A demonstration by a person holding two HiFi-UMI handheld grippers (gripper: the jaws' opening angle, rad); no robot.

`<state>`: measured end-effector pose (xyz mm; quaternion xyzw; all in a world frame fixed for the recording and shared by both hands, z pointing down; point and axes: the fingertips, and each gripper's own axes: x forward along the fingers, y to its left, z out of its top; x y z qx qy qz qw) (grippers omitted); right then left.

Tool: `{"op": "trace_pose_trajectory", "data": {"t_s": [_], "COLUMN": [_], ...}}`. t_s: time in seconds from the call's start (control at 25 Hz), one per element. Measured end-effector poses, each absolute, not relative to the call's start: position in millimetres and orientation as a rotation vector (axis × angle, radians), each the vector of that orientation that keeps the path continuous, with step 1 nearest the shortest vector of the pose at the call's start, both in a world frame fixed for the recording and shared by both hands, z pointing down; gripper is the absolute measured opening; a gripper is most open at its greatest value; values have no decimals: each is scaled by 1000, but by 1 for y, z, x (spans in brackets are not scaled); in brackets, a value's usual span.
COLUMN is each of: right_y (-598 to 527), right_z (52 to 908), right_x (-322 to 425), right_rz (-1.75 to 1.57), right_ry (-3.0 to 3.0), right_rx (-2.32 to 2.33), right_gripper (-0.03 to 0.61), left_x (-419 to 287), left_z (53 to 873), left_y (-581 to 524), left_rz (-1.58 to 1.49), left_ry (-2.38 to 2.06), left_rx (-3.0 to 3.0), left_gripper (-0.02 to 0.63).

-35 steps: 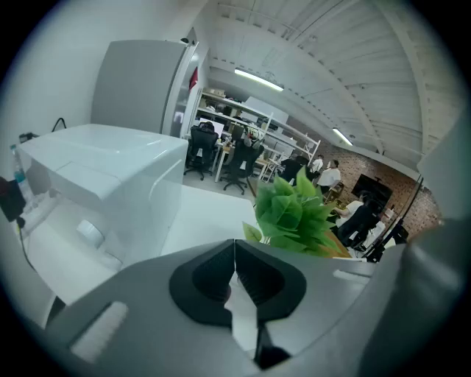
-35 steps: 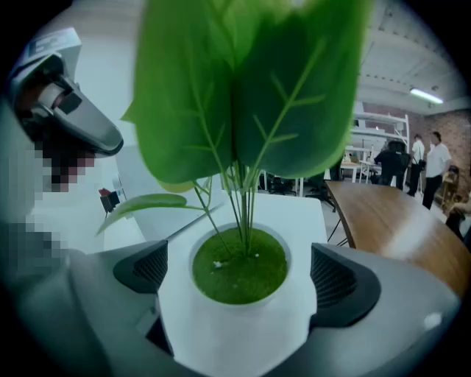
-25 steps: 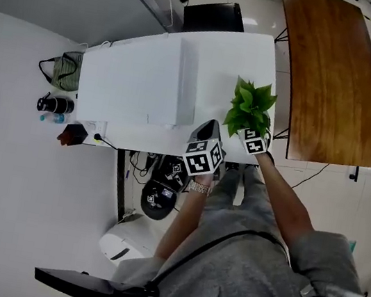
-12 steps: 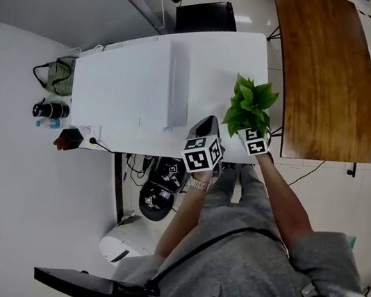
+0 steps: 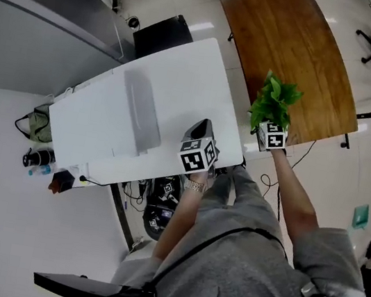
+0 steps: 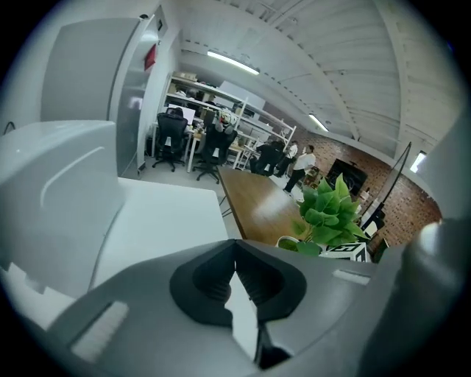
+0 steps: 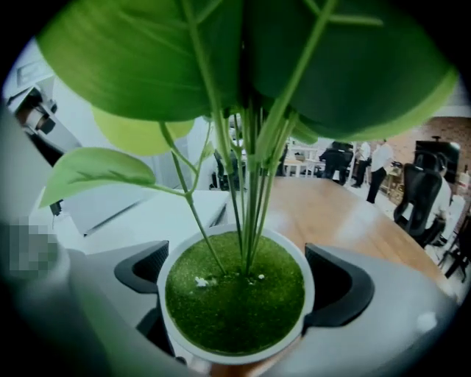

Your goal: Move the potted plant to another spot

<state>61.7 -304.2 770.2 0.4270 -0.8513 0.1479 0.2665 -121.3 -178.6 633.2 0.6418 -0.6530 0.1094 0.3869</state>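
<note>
With my right gripper (image 5: 272, 135) clamped on the potted plant (image 7: 234, 294), held aloft at the wooden table's (image 5: 288, 41) near edge, and my left gripper (image 6: 237, 283) pinched together, empty, I worry a tilt or slackened squeeze drops the smooth round pot.

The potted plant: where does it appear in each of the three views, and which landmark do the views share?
Head view: the potted plant is right of centre in the upper half, at the wooden table's near edge.
Left gripper view: right of centre, beside that table.
Right gripper view: it fills the picture, with its pot low in the centre, clasped by the right gripper.
Shared landmark: the wooden table.
</note>
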Motion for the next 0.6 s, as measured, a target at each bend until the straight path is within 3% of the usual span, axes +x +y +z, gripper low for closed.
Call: {"op": "trace_pose_trajectory", "data": {"t_s": [0.24,0.6], "right_y": [-341,-356], "right_z": [786,787], "right_x": [123,131], "right_rz": [435,439], "right_ry": [-2224,-2260], "right_rx": [1270,1345], "right_gripper": [574,578], "left_x": [-86,-93], "left_z": [640,644], "left_y": [-187,-176], "left_rz": [346,396], "left_ry": [-1598,-1621], "left_rx": [1677,1651], "left_gripper": [15,15]}}
